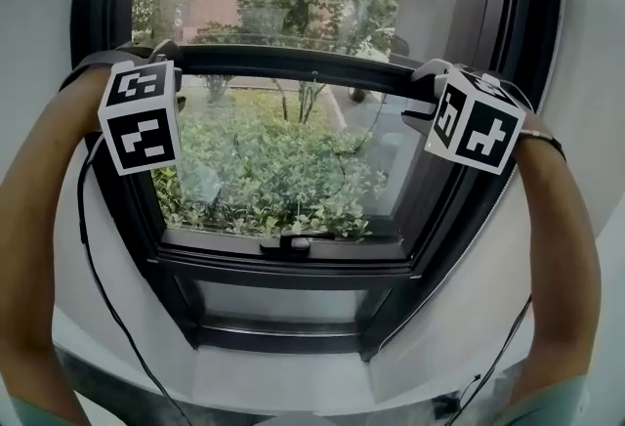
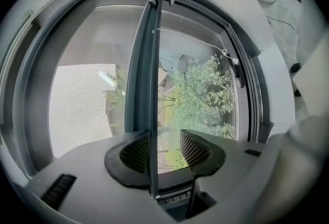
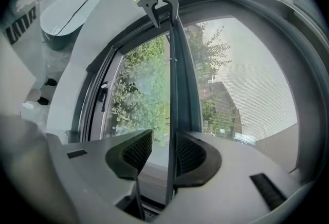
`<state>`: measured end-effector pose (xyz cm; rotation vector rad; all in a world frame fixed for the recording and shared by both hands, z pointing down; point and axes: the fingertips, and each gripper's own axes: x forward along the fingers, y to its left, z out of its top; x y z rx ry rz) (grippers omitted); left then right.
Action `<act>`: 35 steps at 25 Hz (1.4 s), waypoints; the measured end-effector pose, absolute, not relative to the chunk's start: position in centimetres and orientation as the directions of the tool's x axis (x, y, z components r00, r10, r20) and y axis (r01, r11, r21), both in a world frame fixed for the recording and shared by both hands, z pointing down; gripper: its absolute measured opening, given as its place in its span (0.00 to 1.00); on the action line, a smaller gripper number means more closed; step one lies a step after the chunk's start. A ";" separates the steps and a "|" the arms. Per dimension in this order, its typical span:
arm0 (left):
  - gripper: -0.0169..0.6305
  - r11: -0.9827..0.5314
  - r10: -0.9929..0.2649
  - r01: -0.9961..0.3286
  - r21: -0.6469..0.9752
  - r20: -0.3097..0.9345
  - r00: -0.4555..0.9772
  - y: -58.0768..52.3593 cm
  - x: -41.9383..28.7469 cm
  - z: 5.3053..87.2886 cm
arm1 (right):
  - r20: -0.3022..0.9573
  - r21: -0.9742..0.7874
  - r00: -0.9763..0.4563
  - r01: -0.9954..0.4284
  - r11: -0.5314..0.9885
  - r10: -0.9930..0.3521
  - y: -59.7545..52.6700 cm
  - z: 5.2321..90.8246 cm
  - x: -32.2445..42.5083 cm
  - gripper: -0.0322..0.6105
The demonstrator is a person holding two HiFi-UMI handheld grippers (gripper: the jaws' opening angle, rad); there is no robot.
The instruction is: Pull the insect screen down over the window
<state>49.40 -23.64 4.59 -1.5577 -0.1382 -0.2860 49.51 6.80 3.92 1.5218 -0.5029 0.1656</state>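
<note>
Left gripper (image 2: 165,138) and right gripper (image 3: 164,138) straddle one bar (image 1: 293,60).

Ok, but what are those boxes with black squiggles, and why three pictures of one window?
A person holds two grabbing tools, called grippers; the patterned cubes are part of them. The head view comes from a camera on the person's head. The other two come from cameras riding on the left gripper and the right gripper. Each has its jaws either side of the dark bar of the insect screen, not squeezing it. The bar is partway down the window; bushes grow outside.
</note>
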 end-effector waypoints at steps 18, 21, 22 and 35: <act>0.32 -0.005 -0.054 0.364 -0.931 0.364 0.930 -23.4 49.4 21.3 | 0.527 0.850 0.824 -0.516 0.107 -0.207 7.2 20.4 49.4 0.26; 0.32 -0.004 -0.050 0.410 -0.912 0.410 0.911 -23.3 49.4 25.8 | 0.581 0.813 0.789 -0.570 0.118 -0.200 7.3 25.0 49.3 0.26; 0.32 -0.006 -0.047 0.425 -0.905 0.425 0.904 -23.3 49.4 27.3 | 0.597 0.802 0.778 -0.584 0.123 -0.195 7.3 26.4 49.3 0.26; 0.32 -0.006 -0.041 0.525 -0.851 0.525 0.850 -23.3 48.3 36.6 | 0.695 0.719 0.705 -0.680 0.143 -0.143 7.5 35.7 48.5 0.26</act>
